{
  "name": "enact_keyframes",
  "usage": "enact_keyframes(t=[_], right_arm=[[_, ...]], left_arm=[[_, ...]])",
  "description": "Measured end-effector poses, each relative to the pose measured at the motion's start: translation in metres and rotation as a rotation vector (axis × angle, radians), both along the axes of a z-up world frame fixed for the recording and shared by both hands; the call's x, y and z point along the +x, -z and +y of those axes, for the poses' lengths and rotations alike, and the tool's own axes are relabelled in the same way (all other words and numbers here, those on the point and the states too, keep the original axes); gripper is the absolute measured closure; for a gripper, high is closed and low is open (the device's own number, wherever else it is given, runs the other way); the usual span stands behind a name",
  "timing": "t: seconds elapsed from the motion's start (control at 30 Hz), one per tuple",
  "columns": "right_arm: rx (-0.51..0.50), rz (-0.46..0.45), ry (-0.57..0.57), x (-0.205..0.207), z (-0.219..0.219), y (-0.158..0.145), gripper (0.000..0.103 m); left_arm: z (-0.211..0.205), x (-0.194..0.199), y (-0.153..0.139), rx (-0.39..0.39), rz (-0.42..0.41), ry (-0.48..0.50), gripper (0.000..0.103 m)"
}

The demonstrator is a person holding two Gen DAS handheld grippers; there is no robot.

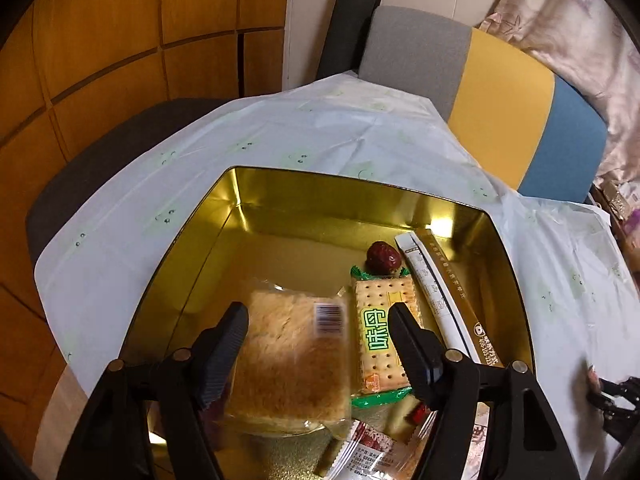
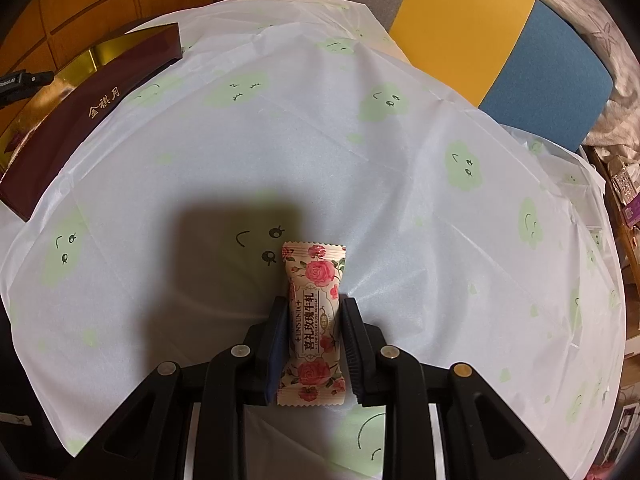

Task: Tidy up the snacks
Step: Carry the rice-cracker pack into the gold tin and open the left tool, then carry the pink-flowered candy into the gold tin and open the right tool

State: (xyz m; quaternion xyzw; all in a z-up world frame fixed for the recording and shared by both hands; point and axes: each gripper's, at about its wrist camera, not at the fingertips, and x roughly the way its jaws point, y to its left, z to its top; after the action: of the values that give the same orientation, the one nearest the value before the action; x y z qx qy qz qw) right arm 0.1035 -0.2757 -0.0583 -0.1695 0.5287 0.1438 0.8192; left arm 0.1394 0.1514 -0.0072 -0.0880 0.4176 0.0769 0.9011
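- The left gripper [image 1: 318,326] hangs over the gold tin [image 1: 280,196], jaws apart around a wrapped pastry [image 1: 292,364]; the blur makes it hard to say whether the pads touch it.
- Beside the pastry in the tin lie a cracker pack [image 1: 380,332], 1 red date [image 1: 383,258] and a long gold sachet [image 1: 448,292].
- The right gripper [image 2: 314,316] is clamped on a rose-print nougat candy [image 2: 314,280], over the cloud-print tablecloth [image 2: 360,168].
- The tin's maroon outer wall [image 2: 80,120] is at far left.
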Motion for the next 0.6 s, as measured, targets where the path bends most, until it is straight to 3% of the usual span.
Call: enact_keyframes(t=[0.3, 0.6], right_arm=[[-0.004, -0.003, 0.003, -0.001, 0.0, 0.0, 0.077], [-0.005, -0.003, 0.005, -0.001, 0.0, 0.0, 0.077]], left_arm=[[-0.01, -0.01, -0.001, 0.016, -0.013, 0.016, 0.031], [-0.041, -0.038, -0.021, 0.014, -0.109, 0.098, 0.031]])
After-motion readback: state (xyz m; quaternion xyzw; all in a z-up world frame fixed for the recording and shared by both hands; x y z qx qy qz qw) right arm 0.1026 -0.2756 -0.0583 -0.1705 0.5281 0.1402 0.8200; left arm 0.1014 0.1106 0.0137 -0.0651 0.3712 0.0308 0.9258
